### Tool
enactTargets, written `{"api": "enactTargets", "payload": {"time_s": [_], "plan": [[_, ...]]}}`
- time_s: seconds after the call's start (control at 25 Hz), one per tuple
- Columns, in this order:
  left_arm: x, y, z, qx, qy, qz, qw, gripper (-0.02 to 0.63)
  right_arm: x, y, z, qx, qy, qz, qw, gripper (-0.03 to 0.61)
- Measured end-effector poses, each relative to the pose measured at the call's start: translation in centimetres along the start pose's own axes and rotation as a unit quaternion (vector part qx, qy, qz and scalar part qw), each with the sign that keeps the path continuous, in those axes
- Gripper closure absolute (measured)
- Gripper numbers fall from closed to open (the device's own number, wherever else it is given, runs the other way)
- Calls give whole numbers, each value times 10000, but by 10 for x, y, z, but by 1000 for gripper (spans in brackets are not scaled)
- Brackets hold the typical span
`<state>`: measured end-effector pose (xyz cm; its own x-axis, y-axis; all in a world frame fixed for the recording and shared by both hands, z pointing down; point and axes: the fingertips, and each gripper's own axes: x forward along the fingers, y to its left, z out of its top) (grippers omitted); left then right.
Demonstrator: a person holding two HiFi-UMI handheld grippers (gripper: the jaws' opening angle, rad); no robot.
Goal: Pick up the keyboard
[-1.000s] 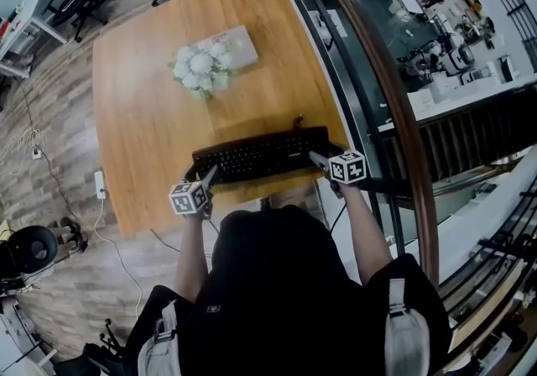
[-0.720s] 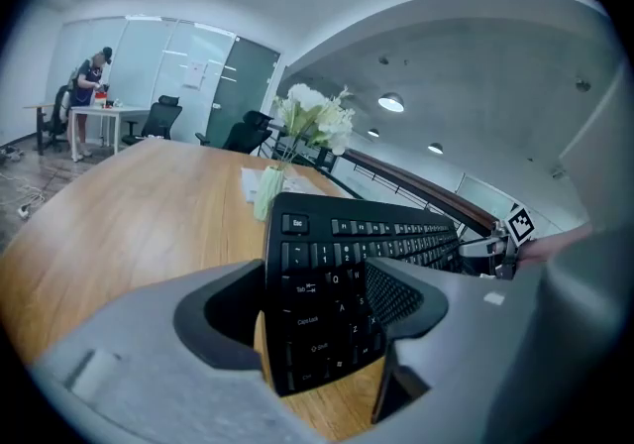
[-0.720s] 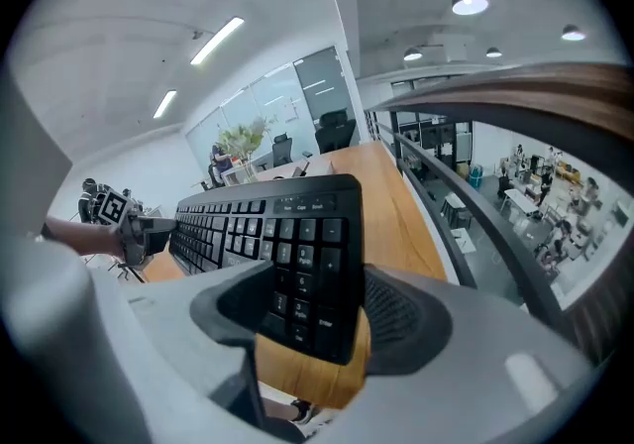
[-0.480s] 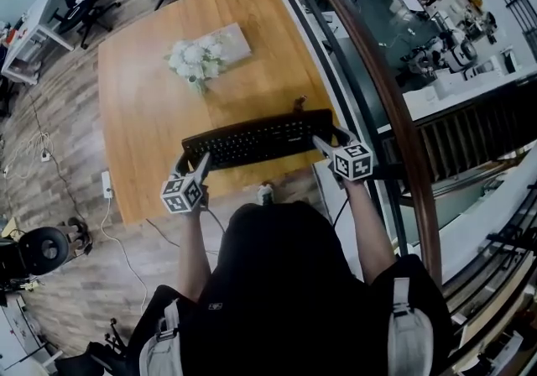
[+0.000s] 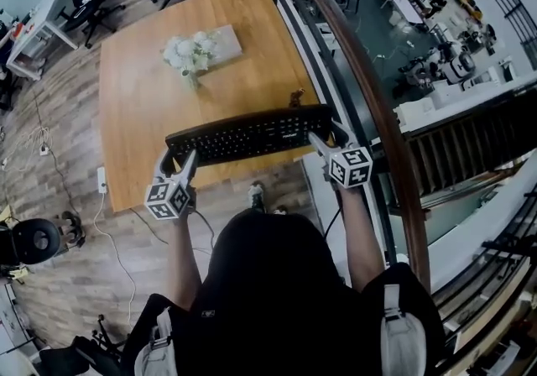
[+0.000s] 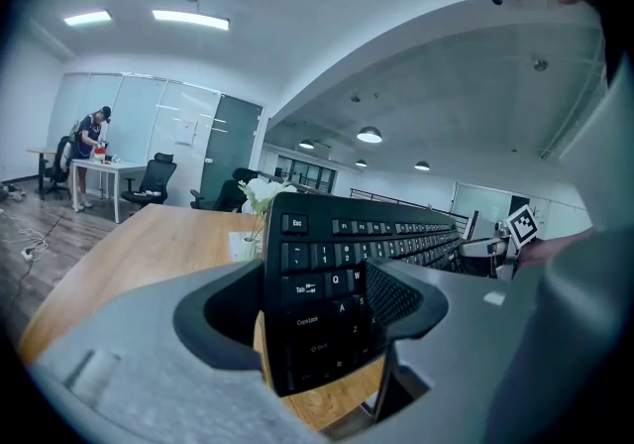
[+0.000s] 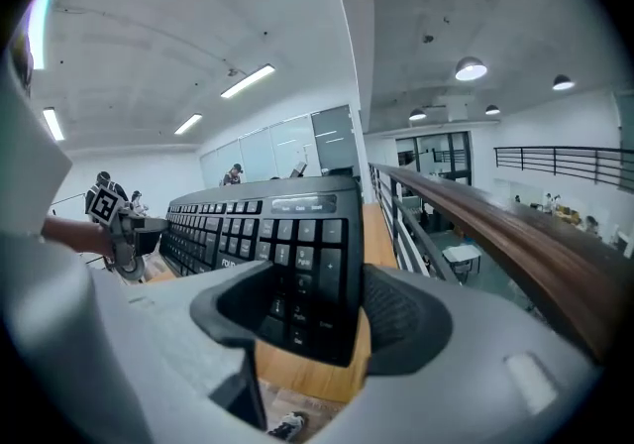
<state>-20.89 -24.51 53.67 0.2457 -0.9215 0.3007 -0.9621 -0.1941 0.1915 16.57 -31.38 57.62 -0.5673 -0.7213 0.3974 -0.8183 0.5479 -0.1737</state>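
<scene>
Both ends of the keyboard are clamped, left gripper at 9 o'clock and right gripper at 3 o'clock, holding it apparently clear over the 6 o'clock edge of the table, so pickup looks basically done.

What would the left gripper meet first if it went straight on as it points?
The keyboard, which the left gripper clamps; beyond it, probably the flowers, though depth is unclear.
</scene>
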Motion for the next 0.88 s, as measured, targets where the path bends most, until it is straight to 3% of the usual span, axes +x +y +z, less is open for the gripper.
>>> {"api": "enactTargets", "payload": {"time_s": [0.4,0.88], "plan": [[-58,-21,9,74,-391,89,9992,287,-52,29,14,-294,-428,-5,9987,299],[-93,-35,19,95,-655,14,9978,287,-89,48,27,-430,-571,-30,9974,299]]}}
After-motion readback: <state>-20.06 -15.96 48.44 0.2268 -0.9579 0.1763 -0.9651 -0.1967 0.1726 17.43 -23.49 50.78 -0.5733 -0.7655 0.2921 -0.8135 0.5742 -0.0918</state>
